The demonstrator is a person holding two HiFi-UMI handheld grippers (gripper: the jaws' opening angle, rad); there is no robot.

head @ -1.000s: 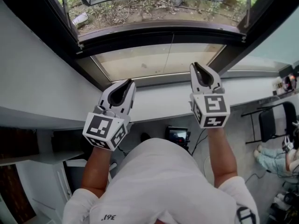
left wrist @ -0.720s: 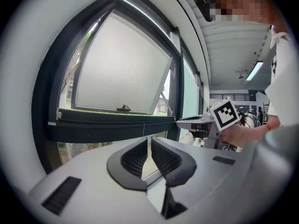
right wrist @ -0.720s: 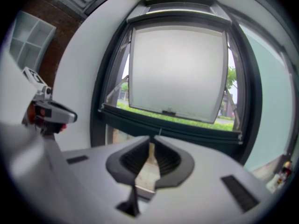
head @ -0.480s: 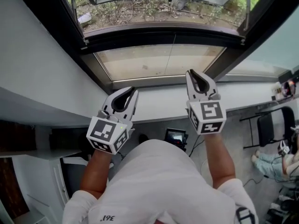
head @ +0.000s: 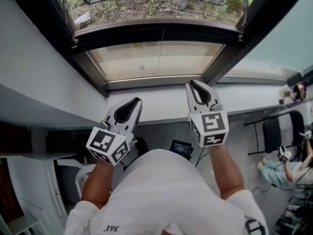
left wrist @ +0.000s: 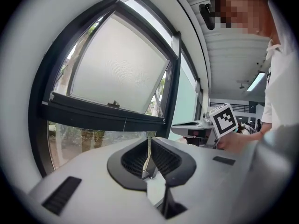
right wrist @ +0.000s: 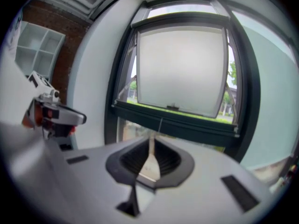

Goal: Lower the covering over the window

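Note:
I face a dark-framed window point(head: 93, 70) with a fixed lower pane point(head: 146, 58) and a frosted top sash point(left wrist: 117, 69) swung outward. A thin cord point(head: 162, 45) hangs down the middle of the lower pane; it also shows as a thin cord point(right wrist: 161, 124) in the right gripper view. I cannot make out the covering itself. My left gripper point(head: 136, 102) is shut and empty, held over the white sill point(head: 161, 104) short of the glass. My right gripper point(head: 191, 83) is also shut with nothing in it, a little closer to the frame, right of the cord.
A white wall point(head: 39, 77) runs along the left. Down at the right are a black chair point(head: 274, 136) and a seated person point(head: 281, 173). A small screen device point(head: 181, 148) sits on the floor below the sill. White shelves point(right wrist: 37, 50) stand at the left.
The head view has shifted, so the window sits lower and more to the left. Both grippers have drifted slightly left and stay shut and empty.

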